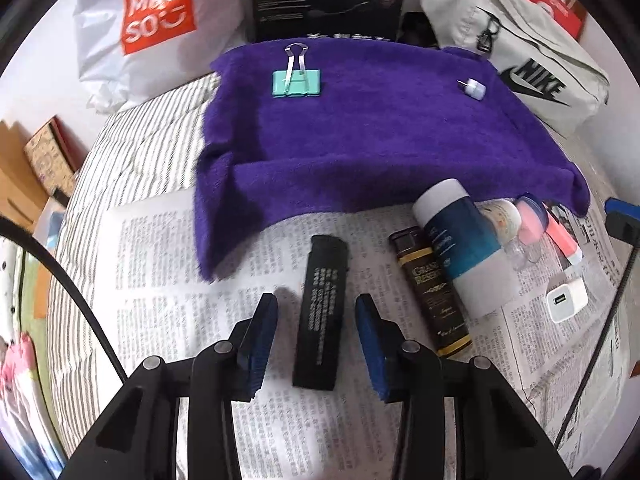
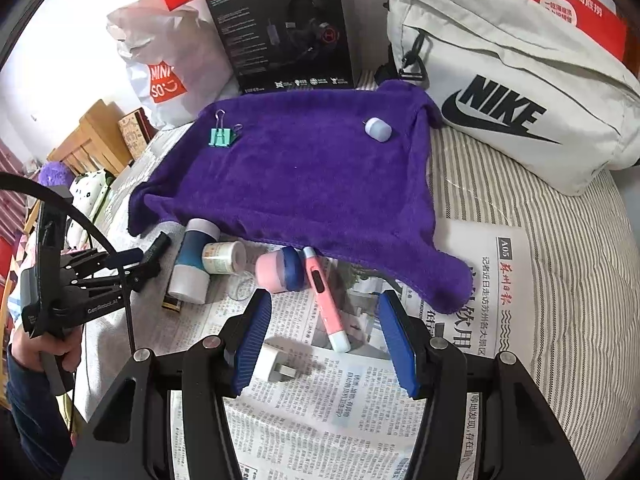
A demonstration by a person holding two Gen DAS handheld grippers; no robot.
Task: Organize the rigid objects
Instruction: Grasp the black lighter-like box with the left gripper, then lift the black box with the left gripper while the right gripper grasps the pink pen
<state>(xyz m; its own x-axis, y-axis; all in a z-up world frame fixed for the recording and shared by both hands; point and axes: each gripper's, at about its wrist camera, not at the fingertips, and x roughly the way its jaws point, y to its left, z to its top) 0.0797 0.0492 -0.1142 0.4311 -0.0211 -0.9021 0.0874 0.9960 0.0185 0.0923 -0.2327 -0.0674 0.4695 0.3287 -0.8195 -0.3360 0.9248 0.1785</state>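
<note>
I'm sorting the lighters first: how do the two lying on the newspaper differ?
The black lighter is plain black with small white print; the brown lighter carries gold lettering and bands. The black one lies between the left gripper's jaws; the brown one lies outside them, against the blue-and-white bottle. Both lie flat.

Left gripper (image 1: 316, 336), black linkage frame with blue ribbed pads, points steeply down; jaws part-open, pads clear of contact on both sides. Right gripper (image 2: 326, 340), same build, also angled down, jaws apart with nothing clamped. In the right wrist view a hand (image 2: 48, 354) grips the left tool's handle, dark sleeve below it.
</note>
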